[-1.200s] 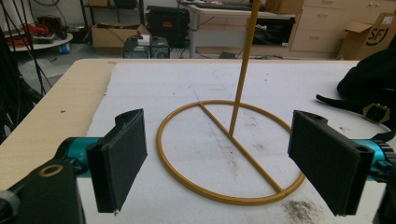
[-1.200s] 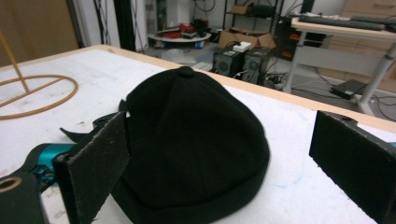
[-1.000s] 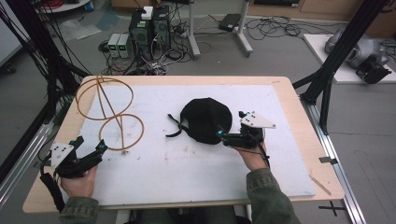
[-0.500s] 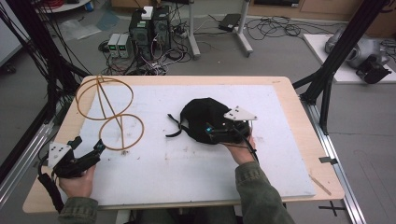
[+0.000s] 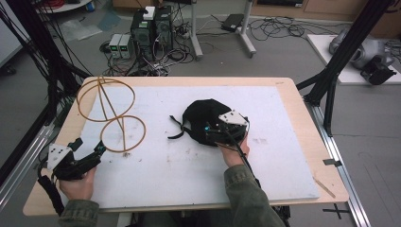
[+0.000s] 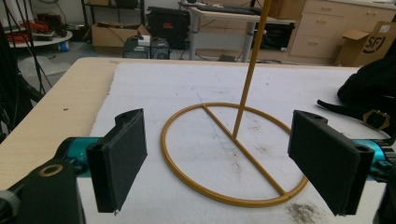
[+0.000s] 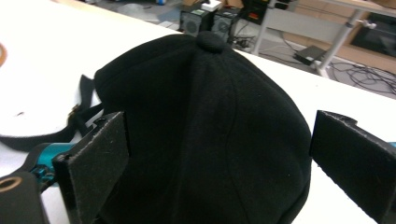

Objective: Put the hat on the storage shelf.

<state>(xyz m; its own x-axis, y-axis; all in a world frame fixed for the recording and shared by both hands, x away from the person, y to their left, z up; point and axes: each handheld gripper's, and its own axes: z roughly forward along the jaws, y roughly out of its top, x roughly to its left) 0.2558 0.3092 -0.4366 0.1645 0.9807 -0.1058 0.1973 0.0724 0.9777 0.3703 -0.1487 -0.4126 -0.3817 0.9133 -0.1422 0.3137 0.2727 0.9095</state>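
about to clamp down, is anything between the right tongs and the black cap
Nothing visible. The right tongs stand open with the black cap directly between their jaws; the wire stand sits well off toward the left tongs.

Each hand-held gripper, the left [image 5: 90, 153] and the right [image 5: 208, 135], has two flat black padded jaws on teal mounts, a black body, a grey three-cornered plate on top and a trailing black cable; both sleeves are olive green
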